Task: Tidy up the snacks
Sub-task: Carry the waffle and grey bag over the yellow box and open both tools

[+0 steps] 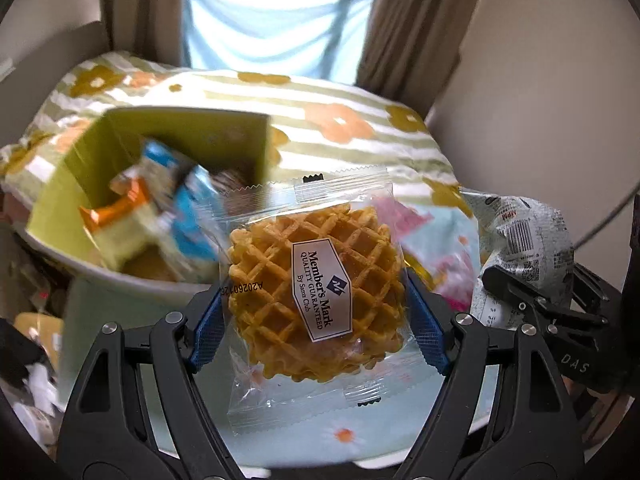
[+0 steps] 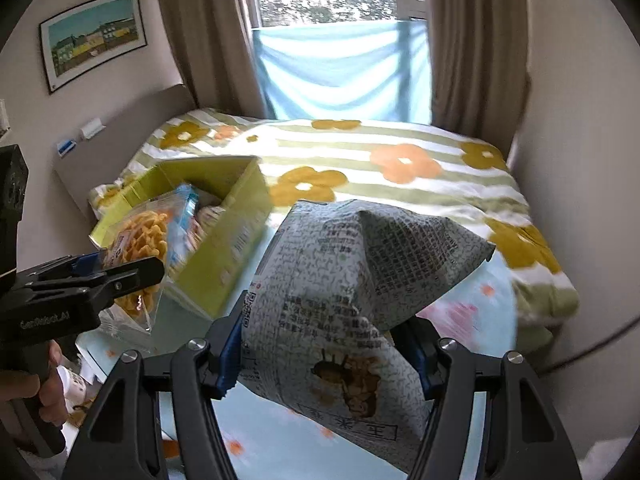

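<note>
Black arms of the left gripper [image 1: 316,316] fill the bottom of the left wrist view, and its blue pads squeeze a round golden waffle in a clear plastic wrapper [image 1: 316,292] from both sides. So this gripper is closed on the waffle pack, in the middle of the frame.

I think the waffle is light and stiff, but it could crack if squeezed hard. The wrapper looks smooth and slippery, and its flat sealed ends are floppy. Holding it at the round middle, as now, seems best. The pack's long way runs from upper right to lower left in the frame, and the white label faces the camera.

The right gripper [image 2: 326,348] is closed on a grey and white printed snack bag [image 2: 352,280], low in the middle of the right wrist view. The bag looks puffy, soft and light, and likely crinkles. Its long way goes up and away from the camera, with a folded corner pointing to the right.

A yellow-green cardboard box [image 1: 44,204] sits at the left, on the light blue flowered bench [image 1: 304,432], and is already holding other snacks. Both packs probably belong in there.
</note>
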Motion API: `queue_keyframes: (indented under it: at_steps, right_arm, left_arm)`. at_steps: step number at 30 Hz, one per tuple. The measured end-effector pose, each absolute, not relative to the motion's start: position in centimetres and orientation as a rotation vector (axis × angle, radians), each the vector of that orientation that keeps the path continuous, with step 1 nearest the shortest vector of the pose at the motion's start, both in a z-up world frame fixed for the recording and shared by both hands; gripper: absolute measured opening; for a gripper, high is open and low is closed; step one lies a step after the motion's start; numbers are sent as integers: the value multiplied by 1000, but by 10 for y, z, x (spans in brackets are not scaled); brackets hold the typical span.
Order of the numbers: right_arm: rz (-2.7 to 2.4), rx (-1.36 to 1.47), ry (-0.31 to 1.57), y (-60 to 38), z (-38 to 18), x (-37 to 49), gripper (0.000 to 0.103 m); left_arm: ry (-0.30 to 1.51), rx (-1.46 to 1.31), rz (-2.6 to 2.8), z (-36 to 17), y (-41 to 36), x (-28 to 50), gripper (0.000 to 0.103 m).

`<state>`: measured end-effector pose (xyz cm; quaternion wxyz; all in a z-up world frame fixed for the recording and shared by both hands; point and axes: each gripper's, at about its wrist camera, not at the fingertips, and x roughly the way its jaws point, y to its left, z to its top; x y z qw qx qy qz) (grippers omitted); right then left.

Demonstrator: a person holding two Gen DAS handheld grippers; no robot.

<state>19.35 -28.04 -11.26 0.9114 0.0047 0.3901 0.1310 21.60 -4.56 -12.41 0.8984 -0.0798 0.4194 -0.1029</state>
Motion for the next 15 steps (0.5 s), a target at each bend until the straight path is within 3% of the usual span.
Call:
queue_keyframes:
  at_steps: [15]
  right_arm:
    - [364,-4,808,-117,-111,285,61]
  left_arm:
    - [906,-138,-89,-132,140,335,77]
